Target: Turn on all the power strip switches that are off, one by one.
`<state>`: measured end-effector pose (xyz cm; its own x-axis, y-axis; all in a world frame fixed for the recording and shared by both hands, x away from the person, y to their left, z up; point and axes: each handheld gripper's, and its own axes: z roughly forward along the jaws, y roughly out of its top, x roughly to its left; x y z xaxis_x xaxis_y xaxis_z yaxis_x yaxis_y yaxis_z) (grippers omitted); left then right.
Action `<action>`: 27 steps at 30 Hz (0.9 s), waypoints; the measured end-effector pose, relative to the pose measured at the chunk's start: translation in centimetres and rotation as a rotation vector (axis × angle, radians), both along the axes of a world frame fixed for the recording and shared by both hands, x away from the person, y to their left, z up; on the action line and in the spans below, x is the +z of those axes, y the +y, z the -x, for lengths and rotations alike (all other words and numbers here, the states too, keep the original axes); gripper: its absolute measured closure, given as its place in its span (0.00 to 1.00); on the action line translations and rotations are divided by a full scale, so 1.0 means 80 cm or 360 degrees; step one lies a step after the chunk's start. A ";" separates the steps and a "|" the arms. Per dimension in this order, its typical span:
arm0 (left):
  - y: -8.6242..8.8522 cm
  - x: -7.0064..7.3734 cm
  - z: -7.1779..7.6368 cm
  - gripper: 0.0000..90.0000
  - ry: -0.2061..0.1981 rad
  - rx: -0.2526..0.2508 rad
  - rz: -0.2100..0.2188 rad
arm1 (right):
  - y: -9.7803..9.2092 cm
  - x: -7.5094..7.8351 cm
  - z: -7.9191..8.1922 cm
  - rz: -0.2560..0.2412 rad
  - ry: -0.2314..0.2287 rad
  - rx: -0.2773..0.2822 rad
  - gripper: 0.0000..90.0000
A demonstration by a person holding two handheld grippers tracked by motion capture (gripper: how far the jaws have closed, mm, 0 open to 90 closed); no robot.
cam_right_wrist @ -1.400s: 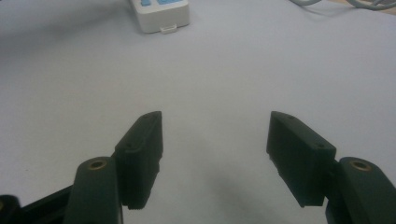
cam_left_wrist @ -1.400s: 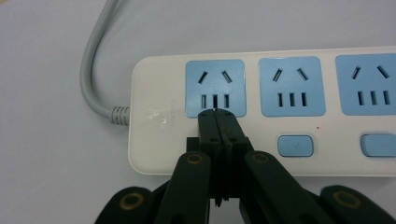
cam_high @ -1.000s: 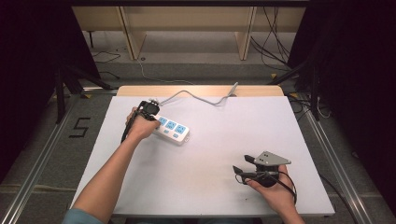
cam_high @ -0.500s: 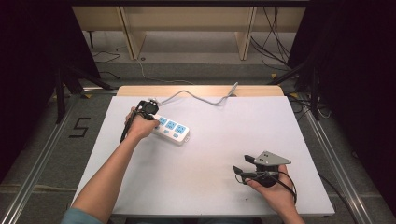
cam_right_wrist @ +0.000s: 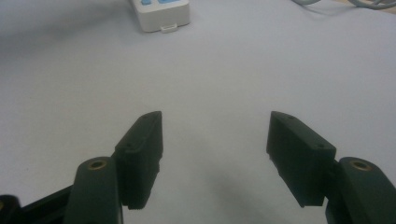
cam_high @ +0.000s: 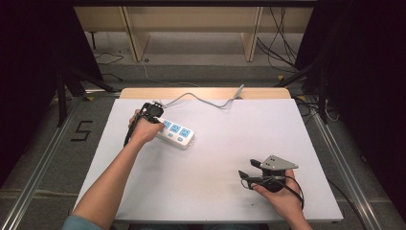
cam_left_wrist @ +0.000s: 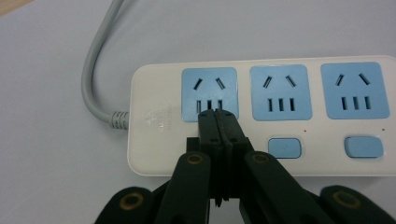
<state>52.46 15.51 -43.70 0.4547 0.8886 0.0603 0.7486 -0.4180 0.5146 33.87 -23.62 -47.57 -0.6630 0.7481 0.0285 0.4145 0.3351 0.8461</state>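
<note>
Left gripper (cam_left_wrist: 217, 114) clenched, tips pressing the power strip's (cam_high: 176, 133) first switch at 10 o'clock. Two switches untouched; right gripper (cam_right_wrist: 215, 140) released, idle at 5 o'clock.

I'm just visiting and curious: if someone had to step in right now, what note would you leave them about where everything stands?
Left gripper: fingers shut together, empty, tips at the first blue socket of the power strip, at the place where that socket's button would be; I cannot tell whether they press it.
Right gripper: fingers wide open, empty, low over the bare white table on the near right, away from the strip.
Power strip: lies flat at the far left of the table, its grey cable running off the far edge. Nothing is plugged in.
Done: left tips brought to the strip.
Left: probably finishing the press, then pulling back.
</note>
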 end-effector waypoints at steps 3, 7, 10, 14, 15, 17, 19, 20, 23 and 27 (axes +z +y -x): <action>-0.002 0.001 0.001 1.00 -0.0004 -0.0007 0.0000 | 0.000 0.000 0.000 0.0000 0.0000 -0.0001 0.41; -0.004 0.002 0.001 1.00 -0.0003 -0.0021 -0.0009 | 0.000 0.000 0.000 0.0000 0.0000 -0.0001 0.41; -0.008 0.004 0.002 1.00 -0.0005 -0.0030 -0.0006 | 0.000 0.000 0.000 -0.0001 0.0000 -0.0002 0.41; -0.014 0.010 0.003 1.00 -0.0014 -0.0051 -0.0014 | 0.000 0.000 0.000 -0.0001 -0.0001 -0.0001 0.41; -0.015 0.011 0.003 1.00 -0.0017 -0.0051 -0.0009 | 0.000 0.000 0.000 -0.0002 -0.0002 -0.0001 0.41; -0.017 0.012 0.003 1.00 -0.0015 -0.0058 -0.0014 | 0.000 0.000 0.000 -0.0001 -0.0001 0.0000 0.41; -0.019 0.013 0.003 1.00 -0.0013 -0.0068 -0.0018 | -0.001 0.000 0.000 -0.0003 0.0000 -0.0002 0.41; -0.020 0.014 0.003 1.00 -0.0019 -0.0065 -0.0016 | -0.001 0.000 0.000 -0.0004 0.0000 -0.0002 0.41; -0.023 0.014 0.003 1.00 -0.0011 -0.0075 -0.0009 | -0.001 0.000 0.000 -0.0003 0.0003 -0.0001 0.41; -0.025 0.014 0.004 1.00 0.0000 -0.0094 -0.0007 | -0.001 0.000 -0.001 -0.0002 0.0002 -0.0001 0.41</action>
<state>52.17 13.50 -42.59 0.5061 0.8601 0.0640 0.7227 -0.4634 0.5127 33.91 -23.67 -47.56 -0.6624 0.7485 0.0304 0.4160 0.3338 0.8459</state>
